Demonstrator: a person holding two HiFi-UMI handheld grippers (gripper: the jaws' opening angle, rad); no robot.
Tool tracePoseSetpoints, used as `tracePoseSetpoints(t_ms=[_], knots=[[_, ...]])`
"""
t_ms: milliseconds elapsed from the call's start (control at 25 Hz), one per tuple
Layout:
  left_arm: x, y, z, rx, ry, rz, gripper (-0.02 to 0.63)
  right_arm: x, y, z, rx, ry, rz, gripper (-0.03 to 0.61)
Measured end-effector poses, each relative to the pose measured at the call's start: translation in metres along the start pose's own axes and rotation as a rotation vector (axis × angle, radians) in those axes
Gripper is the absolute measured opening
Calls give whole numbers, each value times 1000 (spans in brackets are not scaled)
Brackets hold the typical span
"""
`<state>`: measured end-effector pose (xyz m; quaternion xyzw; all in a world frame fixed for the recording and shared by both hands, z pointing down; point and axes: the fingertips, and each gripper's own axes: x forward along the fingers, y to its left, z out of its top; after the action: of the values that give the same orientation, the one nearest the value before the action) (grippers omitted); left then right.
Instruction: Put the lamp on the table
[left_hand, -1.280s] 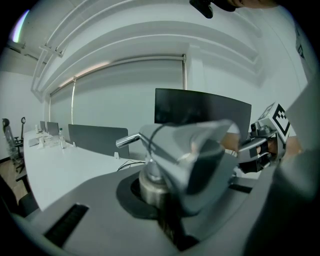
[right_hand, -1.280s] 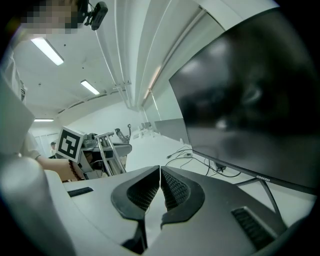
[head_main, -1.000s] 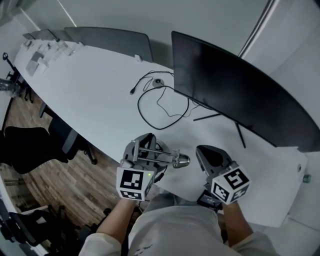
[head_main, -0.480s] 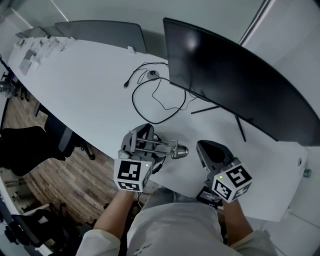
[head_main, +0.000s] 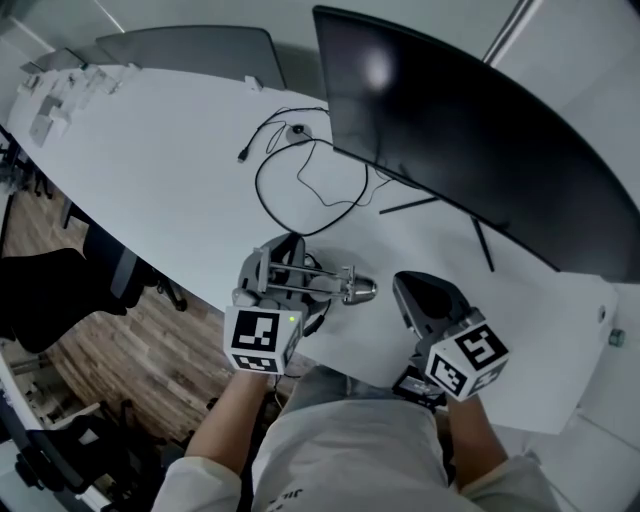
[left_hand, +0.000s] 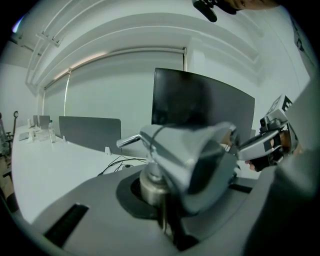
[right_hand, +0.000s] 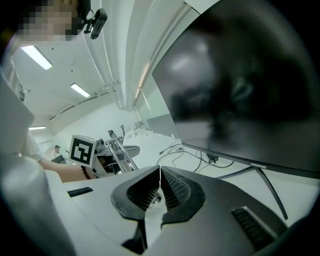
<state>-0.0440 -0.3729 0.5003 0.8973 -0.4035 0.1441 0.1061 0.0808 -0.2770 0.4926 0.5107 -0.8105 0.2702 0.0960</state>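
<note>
my left tongs (head_main: 283, 270) have sunk a little, clamped on the silver lamp (head_main: 355, 291) at the near edge of the long white surface (head_main: 170, 170). my right tongs (head_main: 415, 300) are pinched together, empty, just beside it. a black cable (head_main: 300, 190) loops before the dark monitor (head_main: 450, 130); wood floor (head_main: 110, 370) lies below.

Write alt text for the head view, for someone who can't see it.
The left gripper holds a silver lamp over the near edge of a white table, with the right gripper shut and empty beside it. Behind them are a large dark monitor and a looped black cable.
</note>
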Motion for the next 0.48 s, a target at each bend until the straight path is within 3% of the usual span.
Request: tracePoseSetpoints(t_ms=[480], knots=[[9, 3, -2, -11, -2, 11, 14, -4, -8, -5, 10, 8, -17, 32]])
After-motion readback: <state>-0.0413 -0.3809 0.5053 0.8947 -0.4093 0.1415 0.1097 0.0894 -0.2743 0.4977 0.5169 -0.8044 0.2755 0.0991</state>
